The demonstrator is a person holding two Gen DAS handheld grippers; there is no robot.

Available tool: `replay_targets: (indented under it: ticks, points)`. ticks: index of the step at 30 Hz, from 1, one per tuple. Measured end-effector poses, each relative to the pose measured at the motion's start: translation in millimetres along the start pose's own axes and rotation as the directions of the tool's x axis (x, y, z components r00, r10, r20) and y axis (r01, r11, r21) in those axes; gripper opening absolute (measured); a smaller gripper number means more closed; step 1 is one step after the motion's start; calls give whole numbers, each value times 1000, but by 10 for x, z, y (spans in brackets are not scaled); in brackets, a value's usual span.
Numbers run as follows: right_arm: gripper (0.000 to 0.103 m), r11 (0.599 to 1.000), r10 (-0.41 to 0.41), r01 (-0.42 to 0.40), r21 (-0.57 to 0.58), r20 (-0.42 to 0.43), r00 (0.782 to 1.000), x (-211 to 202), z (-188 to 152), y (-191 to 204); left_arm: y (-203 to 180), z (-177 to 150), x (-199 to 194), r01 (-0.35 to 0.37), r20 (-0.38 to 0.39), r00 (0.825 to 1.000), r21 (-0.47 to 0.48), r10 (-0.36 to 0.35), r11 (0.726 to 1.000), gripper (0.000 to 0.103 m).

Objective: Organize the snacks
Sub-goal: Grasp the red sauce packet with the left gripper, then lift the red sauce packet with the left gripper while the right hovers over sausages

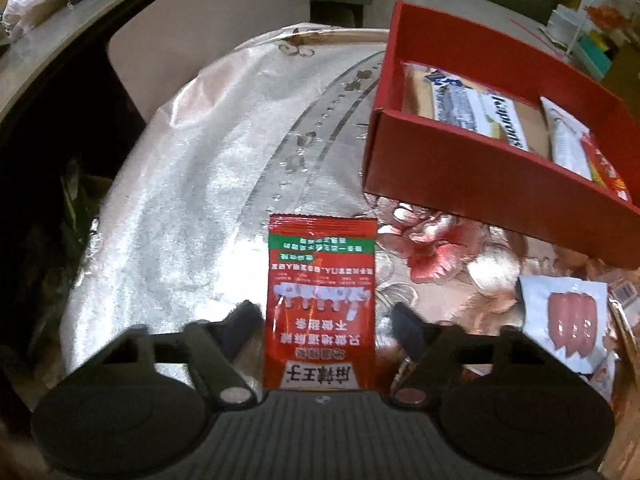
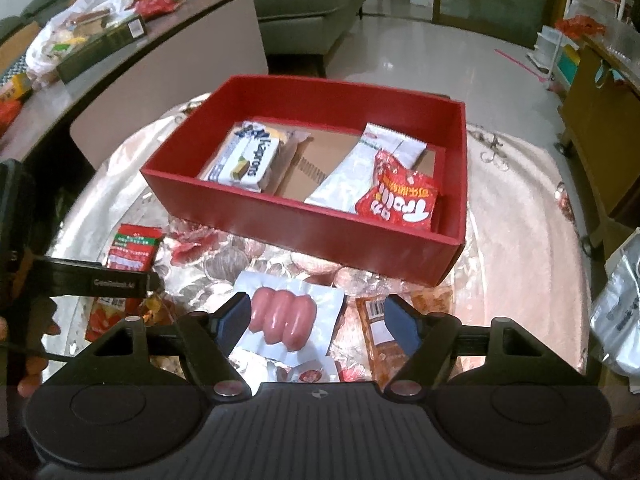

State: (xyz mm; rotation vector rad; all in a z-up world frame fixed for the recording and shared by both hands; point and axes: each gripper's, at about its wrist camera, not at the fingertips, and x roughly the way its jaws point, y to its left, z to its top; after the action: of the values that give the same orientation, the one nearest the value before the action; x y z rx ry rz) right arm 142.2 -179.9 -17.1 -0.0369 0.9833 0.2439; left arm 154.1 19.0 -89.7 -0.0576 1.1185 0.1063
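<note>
A red box (image 2: pixel 304 232) stands on the table and holds a Napolitains wafer pack (image 2: pixel 248 156), a silver-white packet (image 2: pixel 360 164) and a red Trolli bag (image 2: pixel 400 196). It also shows in the left wrist view (image 1: pixel 472 176). My left gripper (image 1: pixel 324 320) is open, its fingers on either side of a flat red spicy-snack packet (image 1: pixel 322 304) lying on the cloth. My right gripper (image 2: pixel 320 318) is open above a white pack of pink sausages (image 2: pixel 284 316), which also shows in the left wrist view (image 1: pixel 568 324). The red packet (image 2: pixel 134 246) shows at the left of the right wrist view.
An orange-brown packet (image 2: pixel 376 332) and a small round-label packet (image 2: pixel 308 374) lie beside the sausages. The table wears a shiny floral cloth (image 1: pixel 192 208). A side counter (image 2: pixel 80 52) with bags and boxes is at left. A silver bag (image 2: pixel 616 320) is at right.
</note>
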Motion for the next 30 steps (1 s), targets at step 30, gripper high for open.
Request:
replay_targets:
  ticks: [30]
  points:
    - [84, 933, 330, -281, 224, -221, 918, 494, -63, 146, 154, -80, -223, 152, -38, 988, 15, -152, 988, 40]
